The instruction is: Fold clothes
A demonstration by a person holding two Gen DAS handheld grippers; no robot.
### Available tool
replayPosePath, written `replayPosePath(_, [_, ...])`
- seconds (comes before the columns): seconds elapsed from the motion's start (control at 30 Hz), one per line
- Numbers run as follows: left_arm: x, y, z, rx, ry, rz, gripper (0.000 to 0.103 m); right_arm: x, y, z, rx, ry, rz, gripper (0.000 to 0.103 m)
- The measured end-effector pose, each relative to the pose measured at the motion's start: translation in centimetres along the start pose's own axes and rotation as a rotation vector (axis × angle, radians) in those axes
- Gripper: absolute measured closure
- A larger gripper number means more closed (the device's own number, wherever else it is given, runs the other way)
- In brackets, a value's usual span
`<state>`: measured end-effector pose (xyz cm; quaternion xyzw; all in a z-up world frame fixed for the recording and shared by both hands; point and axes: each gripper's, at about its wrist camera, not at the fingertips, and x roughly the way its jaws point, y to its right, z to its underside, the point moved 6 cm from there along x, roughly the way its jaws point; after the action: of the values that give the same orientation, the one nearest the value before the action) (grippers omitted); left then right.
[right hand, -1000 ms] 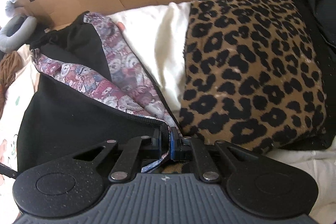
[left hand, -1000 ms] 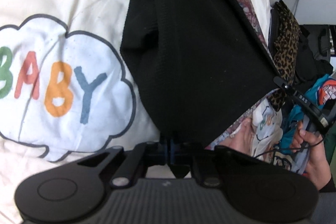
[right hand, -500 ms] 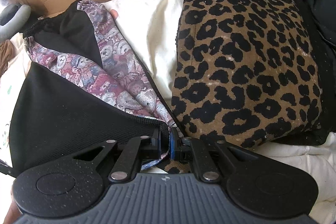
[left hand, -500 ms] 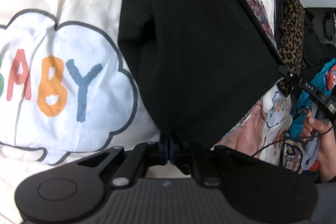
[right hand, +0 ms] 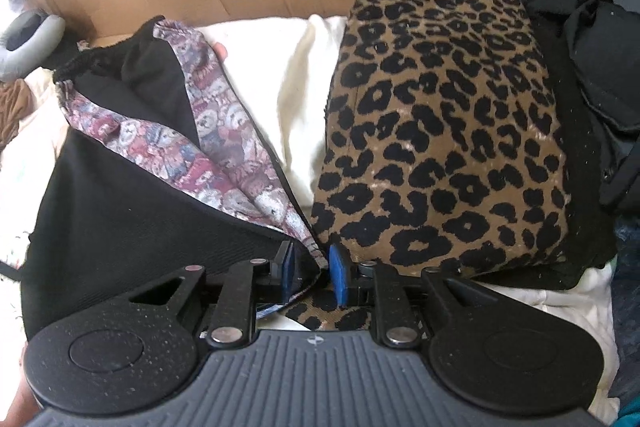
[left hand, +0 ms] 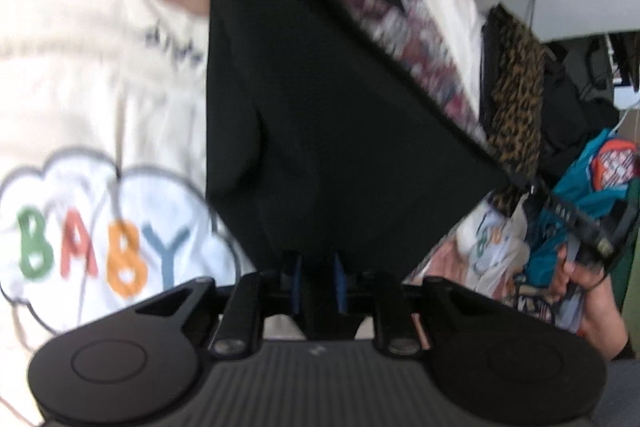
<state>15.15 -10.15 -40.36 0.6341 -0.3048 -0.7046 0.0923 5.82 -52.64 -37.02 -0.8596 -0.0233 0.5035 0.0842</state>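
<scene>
Letting go, we have just parted both the left gripper (left hand: pixel 316 281) and right gripper (right hand: pixel 312 273), releasing the black bear-print-lined garment (right hand: pixel 132 203) lying toward eleven o'clock, so this fold looks placed.

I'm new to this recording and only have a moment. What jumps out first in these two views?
The leopard-print cloth, folded on the pile at the right of the right wrist view. Next, the black garment with teddy-bear lining, stretched between both grippers. At the left of the left wrist view, a cream top spelling BABY in coloured letters.
</scene>
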Motion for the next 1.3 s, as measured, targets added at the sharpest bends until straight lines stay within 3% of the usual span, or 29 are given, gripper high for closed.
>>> replayPosePath(0.1, [-1.0,-0.1,-2.2,-0.002,0.052,-0.013,0.08,-0.4,-0.7,-0.5,-0.007,0.025,-0.035,0.076])
replayPosePath(0.17, [-1.6,0.0,-3.5,-0.003,0.087,-0.03,0.072,-0.5,-1.4,-0.8,-0.024,0.037,-0.058,0.068])
replayPosePath(0.4, [-2.9,0.0,-7.9,-0.014,0.202,-0.087,0.058,0.3,-2.8,-1.7,-0.07,0.053,-0.091,0.066])
replayPosePath(0.5, [-4.0,-0.7,-9.9,-0.017,0.246,-0.051,0.053,0.8,-3.4,-2.2,-0.073,0.062,-0.108,0.065])
replayPosePath(0.63, [-4.4,-1.1,-12.9,0.031,0.295,-0.084,0.049,1.5,-4.4,-3.0,-0.095,0.069,-0.136,0.064])
replayPosePath(0.87, [-3.6,-3.8,-15.6,-0.024,0.41,-0.065,0.045,2.6,-5.6,-3.7,-0.114,0.071,-0.155,0.057])
replayPosePath(1.1, [-3.0,-6.2,-16.7,-0.155,0.53,0.042,0.044,4.2,-6.8,-3.2,-0.169,0.035,-0.145,0.057])
replayPosePath(1.3, [-2.5,-6.7,-18.3,-0.112,0.591,0.067,0.044,5.2,-7.7,-2.7,-0.227,0.032,-0.125,0.052])
